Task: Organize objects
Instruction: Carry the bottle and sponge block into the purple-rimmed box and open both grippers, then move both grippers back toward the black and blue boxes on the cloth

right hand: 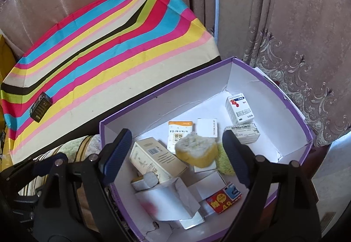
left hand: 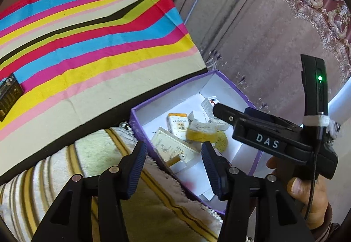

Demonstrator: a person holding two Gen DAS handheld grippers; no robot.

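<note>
A purple box with a white inside [right hand: 274,86] [left hand: 140,114] holds several small cartons and a yellow sponge [right hand: 197,152] [left hand: 204,132]. My right gripper [right hand: 175,156] is open and empty, its fingers over the box above the sponge; it also shows from the side in the left wrist view [left hand: 221,110]. My left gripper [left hand: 173,167] is open and empty over the box's near left edge. A small black box [right hand: 40,107] [left hand: 8,96] lies on the striped cloth [right hand: 98,55] [left hand: 87,33] at the left.
The striped cloth covers a raised surface behind the box. A cream and gold striped rug or cushion [left hand: 87,176] lies in front of it. Pink curtains [right hand: 285,22] hang behind. A patterned carpet [left hand: 307,0] is at the right.
</note>
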